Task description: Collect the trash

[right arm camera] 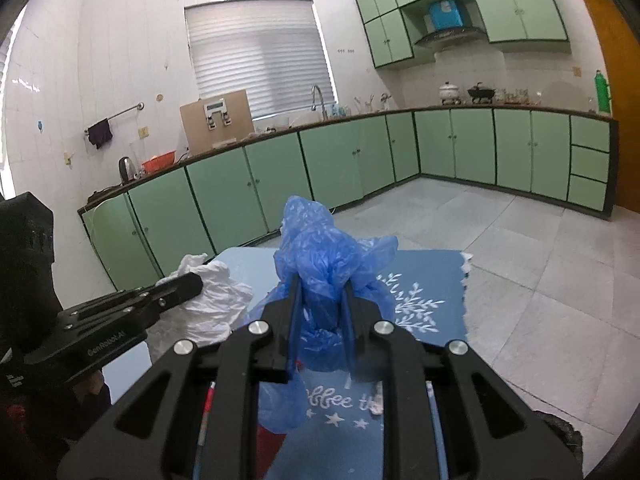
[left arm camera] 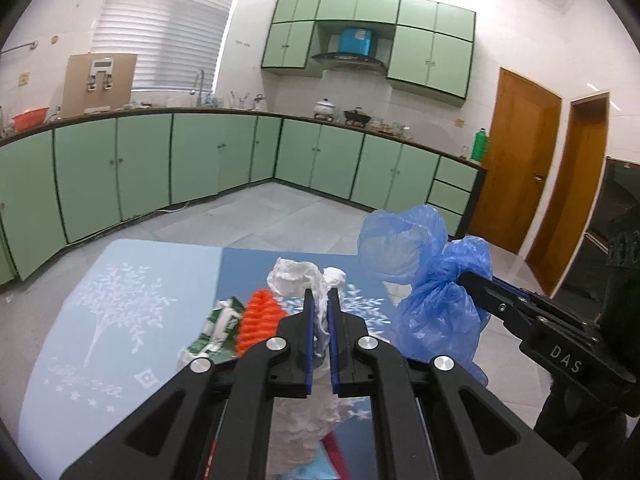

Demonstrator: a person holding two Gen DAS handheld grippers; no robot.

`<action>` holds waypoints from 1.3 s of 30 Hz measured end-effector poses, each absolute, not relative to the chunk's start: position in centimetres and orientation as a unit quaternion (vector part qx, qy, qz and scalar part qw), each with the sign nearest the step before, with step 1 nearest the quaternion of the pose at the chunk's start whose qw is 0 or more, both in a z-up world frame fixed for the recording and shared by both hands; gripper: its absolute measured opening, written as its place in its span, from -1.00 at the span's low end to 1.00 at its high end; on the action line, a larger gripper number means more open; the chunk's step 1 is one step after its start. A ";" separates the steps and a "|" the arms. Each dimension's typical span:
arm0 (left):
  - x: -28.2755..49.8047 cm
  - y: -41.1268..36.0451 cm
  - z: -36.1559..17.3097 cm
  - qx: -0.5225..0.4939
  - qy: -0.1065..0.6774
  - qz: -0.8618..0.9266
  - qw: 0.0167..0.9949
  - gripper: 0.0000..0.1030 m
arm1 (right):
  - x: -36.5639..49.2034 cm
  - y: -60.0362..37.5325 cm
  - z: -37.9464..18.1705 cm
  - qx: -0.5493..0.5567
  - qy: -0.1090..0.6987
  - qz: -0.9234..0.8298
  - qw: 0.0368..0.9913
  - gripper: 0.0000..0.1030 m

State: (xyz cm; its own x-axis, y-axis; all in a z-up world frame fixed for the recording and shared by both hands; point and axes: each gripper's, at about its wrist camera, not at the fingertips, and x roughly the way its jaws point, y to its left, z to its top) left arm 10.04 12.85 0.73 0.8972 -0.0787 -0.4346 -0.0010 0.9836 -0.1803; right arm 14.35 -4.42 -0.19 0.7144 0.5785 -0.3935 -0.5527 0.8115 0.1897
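Note:
My left gripper [left arm camera: 320, 294] is shut on a crumpled white plastic bag [left arm camera: 294, 276], which bunches above the fingertips and hangs below them. My right gripper [right arm camera: 322, 284] is shut on a crumpled blue plastic bag [right arm camera: 320, 256] that bulges above the fingers and trails below. Both bags hang above a table covered with a blue mat [left arm camera: 120, 300] printed with white trees. The right gripper [left arm camera: 476, 284] and its blue bag [left arm camera: 432, 304] are at the right of the left wrist view. The left gripper [right arm camera: 192, 286] and the white bag [right arm camera: 212, 308] are at the left of the right wrist view.
An orange ridged piece [left arm camera: 260, 316] and a green-and-white wrapper [left arm camera: 222, 324] lie on the mat left of the left gripper. Green kitchen cabinets [left arm camera: 200, 160] line the far walls beyond a tiled floor [left arm camera: 280, 208]. Two brown doors [left arm camera: 520, 152] stand at the right.

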 end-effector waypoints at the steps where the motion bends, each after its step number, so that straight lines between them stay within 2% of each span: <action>1: 10.0 12.6 1.0 -0.087 0.225 -0.024 0.970 -0.88 | 14.0 -5.1 0.1 0.030 0.218 0.301 0.928 -0.67; 16: 10.2 4.1 1.3 -0.072 0.232 -0.118 0.963 -0.88 | 11.1 -14.3 -0.4 0.036 0.213 0.215 0.952 -0.67; 29: 11.8 -4.2 -1.2 -0.078 0.265 -0.228 0.934 -0.88 | 8.9 -23.2 -3.0 0.049 0.228 0.121 0.965 -0.67; 39: 12.2 -6.3 -1.6 -0.078 0.279 -0.257 0.922 -0.88 | 7.3 -27.7 -5.1 0.069 0.230 0.069 0.968 -0.67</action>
